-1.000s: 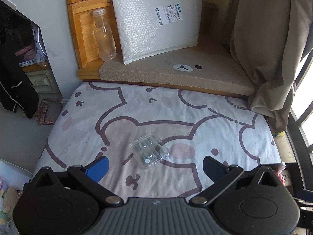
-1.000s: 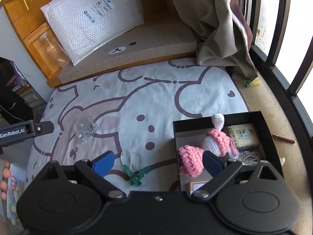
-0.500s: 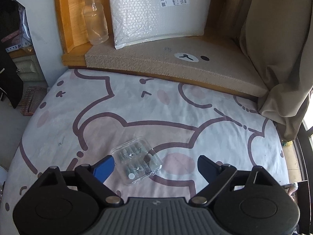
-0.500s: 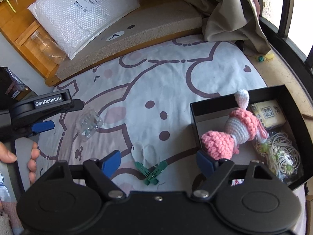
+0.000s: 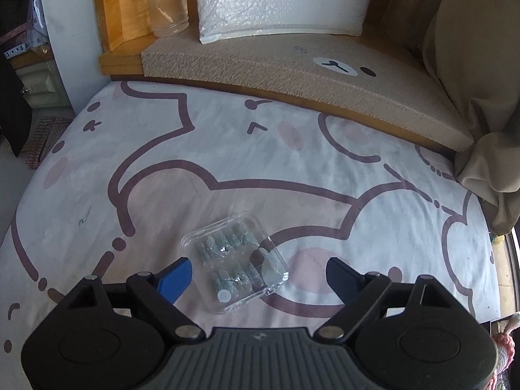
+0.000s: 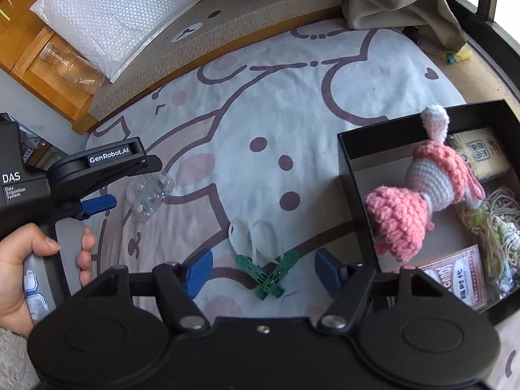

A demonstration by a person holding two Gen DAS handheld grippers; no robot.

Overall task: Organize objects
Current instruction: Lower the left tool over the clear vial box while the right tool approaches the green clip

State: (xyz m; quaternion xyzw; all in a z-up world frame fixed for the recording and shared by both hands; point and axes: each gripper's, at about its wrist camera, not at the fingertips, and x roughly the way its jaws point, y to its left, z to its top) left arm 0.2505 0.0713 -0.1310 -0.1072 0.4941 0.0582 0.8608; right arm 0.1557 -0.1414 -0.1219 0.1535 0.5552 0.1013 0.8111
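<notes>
Farthest left in the right wrist view, the person's hand [image 6: 35, 260] grips the handle of the left claw [image 5: 256, 273], which hangs low over the bed [image 5: 292, 169] with its jaws spread wide. The clear case [image 5: 235, 261] of small greenish pieces lies flat on the sheet between the two fingers, nearer the left one and seemingly touching neither; nothing is pinched. That straddle looks chosen so the jaws can close across the case's short sides, and its flat, slick lid will probably want a low, square pinch. Ahead of this claw, well apart, a bottle [image 5: 165, 3] and a bubble mailer [image 5: 282, 0] stand on the cushioned ledge, out of the way. Further right, the right claw [image 6: 263, 271] is also spread and empty. Between its fingers lie the green clips [image 6: 268, 276], crossed over one another, and just ahead of them a white loop [image 6: 253, 234] whose nature I cannot tell. Right of this claw sits the black box [image 6: 354, 178], just beside the right finger, already holding a pink crocheted doll [image 6: 419, 198] propped on its near wall, a yellow packet [image 6: 481, 156], a tangle of cord [image 6: 500, 227] and a red card [image 6: 461, 276]. So the box seems to be the collecting place, with the case, clips and loop not yet gathered.
</notes>
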